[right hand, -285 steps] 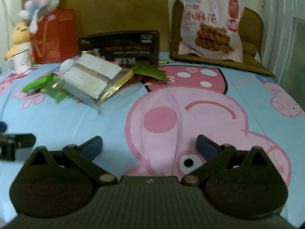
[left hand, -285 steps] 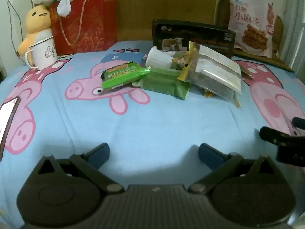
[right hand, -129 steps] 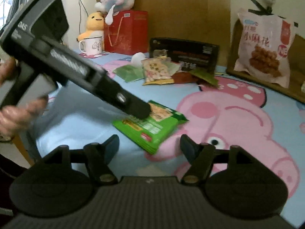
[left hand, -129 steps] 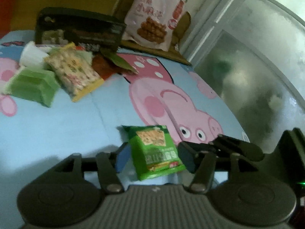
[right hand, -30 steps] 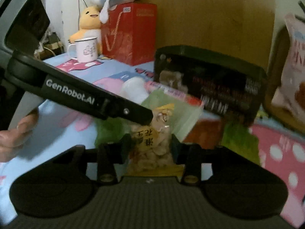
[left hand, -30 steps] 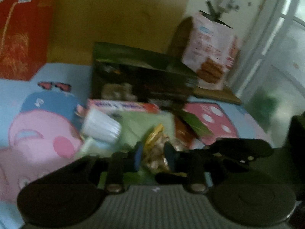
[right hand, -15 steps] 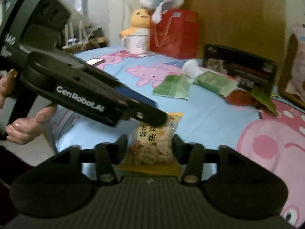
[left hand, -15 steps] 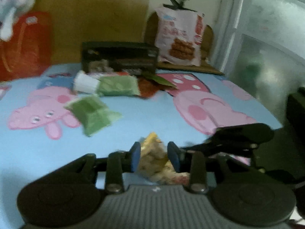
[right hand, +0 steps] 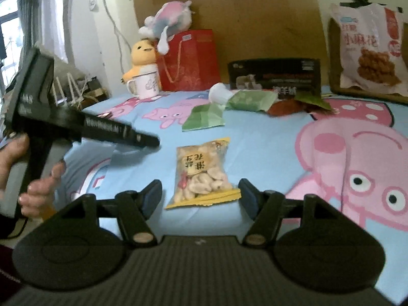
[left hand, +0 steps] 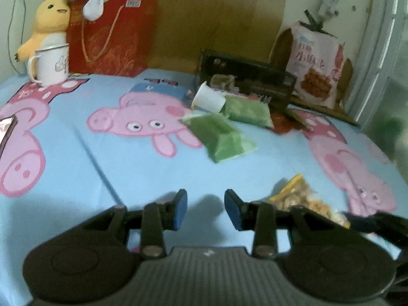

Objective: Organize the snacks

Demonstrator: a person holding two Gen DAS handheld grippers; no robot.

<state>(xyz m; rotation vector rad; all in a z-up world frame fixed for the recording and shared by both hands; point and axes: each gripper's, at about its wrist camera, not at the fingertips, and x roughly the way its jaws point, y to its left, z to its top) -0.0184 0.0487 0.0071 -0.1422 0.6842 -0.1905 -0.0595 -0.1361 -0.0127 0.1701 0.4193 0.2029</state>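
Observation:
A clear bag of pale puffed snacks with a yellow edge (right hand: 201, 170) lies flat on the blue pig-print sheet (right hand: 267, 137), between the open fingers of my right gripper (right hand: 201, 196). The same bag shows at the right of the left wrist view (left hand: 301, 201). My left gripper (left hand: 206, 207) is open and empty, left of the bag; it also shows in the right wrist view (right hand: 150, 140). Farther back lie two green packets (left hand: 220, 135) (left hand: 246, 111), a white cup on its side (left hand: 207, 99), and a dark red packet with a green leaf-shaped one (right hand: 298, 104).
A black box (left hand: 244, 77) stands behind the pile. A large pink snack bag (left hand: 316, 66) leans on a chair at the back right. A red gift bag (left hand: 109, 35), yellow plush and white mug (left hand: 51, 63) stand back left. A phone (left hand: 6, 130) lies at the left edge.
Both grippers have opened and let go of the puffed-snack bag, which now lies on the sheet. The left gripper has swung away to the left of it.

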